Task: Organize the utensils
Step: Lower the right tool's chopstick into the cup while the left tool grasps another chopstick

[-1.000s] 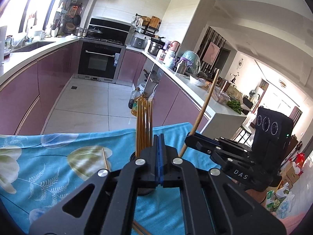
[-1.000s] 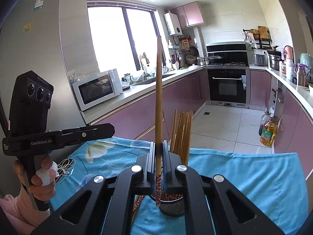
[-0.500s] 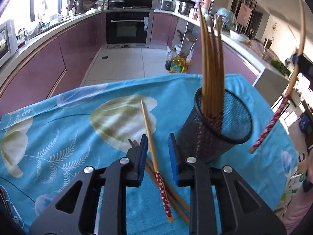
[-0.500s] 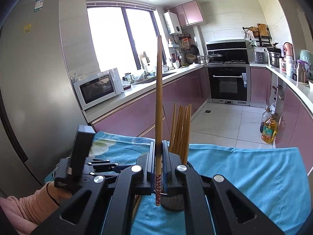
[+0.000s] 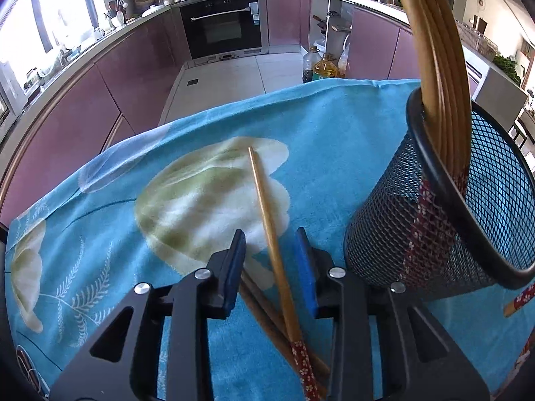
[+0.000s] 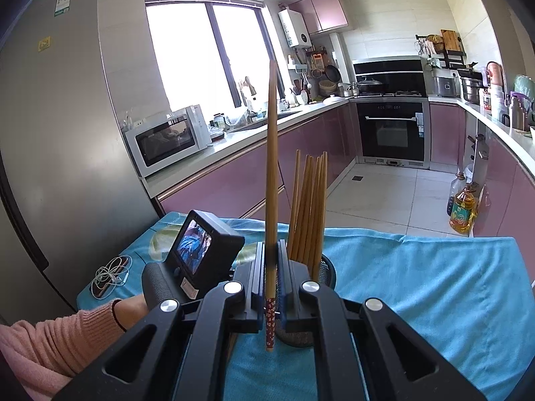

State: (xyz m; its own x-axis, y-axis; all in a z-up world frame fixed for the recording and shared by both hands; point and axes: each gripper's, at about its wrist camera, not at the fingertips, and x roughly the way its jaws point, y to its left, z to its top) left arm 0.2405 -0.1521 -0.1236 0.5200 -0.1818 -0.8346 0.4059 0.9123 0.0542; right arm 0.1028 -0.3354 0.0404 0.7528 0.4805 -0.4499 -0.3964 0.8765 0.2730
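Observation:
A black mesh holder [image 5: 444, 220] stands on the blue flowered cloth [image 5: 100, 250] with several wooden chopsticks [image 5: 434, 50] upright in it. It also shows in the right wrist view [image 6: 321, 267]. My left gripper [image 5: 270, 260] is open, low over the cloth, its jaws on either side of a loose chopstick [image 5: 267, 220] that lies on darker chopsticks [image 5: 264, 304]. My right gripper [image 6: 271, 267] is shut on one chopstick [image 6: 271, 167], held upright just left of the holder.
A phone with earphones [image 6: 108, 277] lies at the cloth's left edge. A microwave [image 6: 167, 138] stands on the counter behind. Oil bottles [image 6: 463, 210] stand on the floor. The left gripper's body [image 6: 200, 250] is close left of my right gripper.
My left gripper has opened, dropped to the cloth and moved in over the loose chopstick, beside the holder. My right gripper has stayed put with its chopstick.

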